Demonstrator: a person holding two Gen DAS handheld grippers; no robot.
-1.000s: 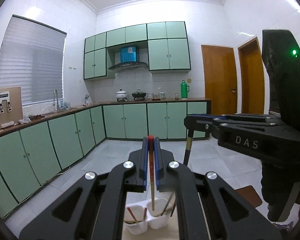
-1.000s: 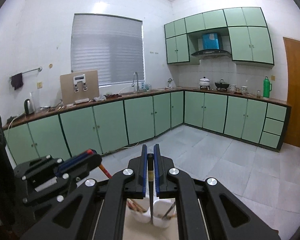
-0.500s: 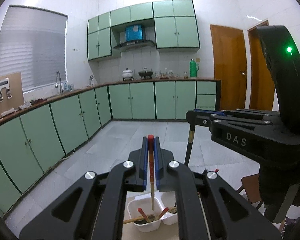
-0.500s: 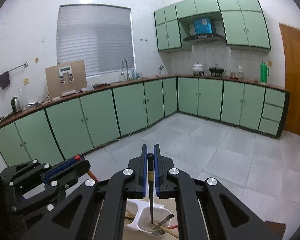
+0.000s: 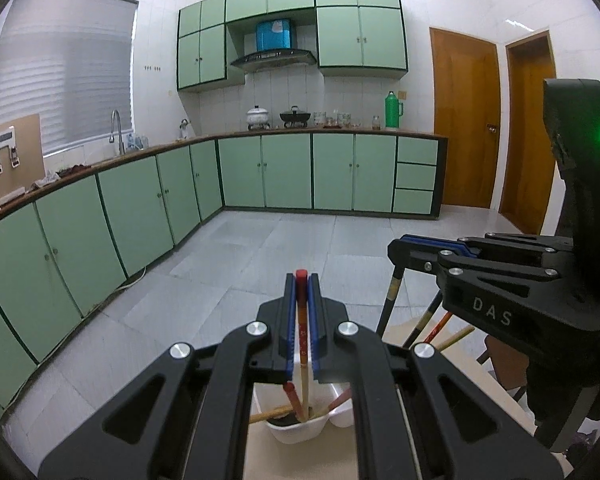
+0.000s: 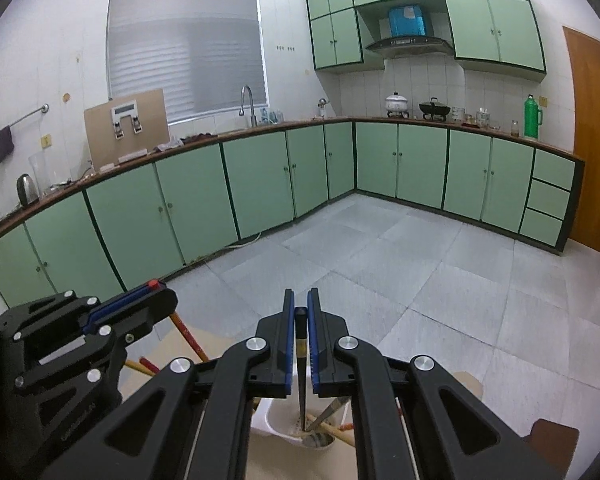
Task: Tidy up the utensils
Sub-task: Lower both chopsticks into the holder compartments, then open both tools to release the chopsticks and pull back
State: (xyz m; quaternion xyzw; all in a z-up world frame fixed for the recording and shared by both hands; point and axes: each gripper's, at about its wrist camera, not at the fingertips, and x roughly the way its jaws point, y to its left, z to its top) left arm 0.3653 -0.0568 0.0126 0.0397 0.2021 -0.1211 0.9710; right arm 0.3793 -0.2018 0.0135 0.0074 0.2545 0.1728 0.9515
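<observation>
Chopsticks, a red-tipped chopstick (image 5: 301, 312) clamped in the left gripper (image 5: 301, 292) and a black chopstick (image 6: 301, 360) in the right gripper (image 6: 301, 312), reach down into a white two-compartment holder (image 5: 300, 432) containing several utensils, its base hidden by the grippers.

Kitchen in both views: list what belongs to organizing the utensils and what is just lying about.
Job: red-topped chopstick in left hand-held gripper; black chopstick in right hand-held gripper; white holder.
Lying about: green flask; kettle; pots.
</observation>
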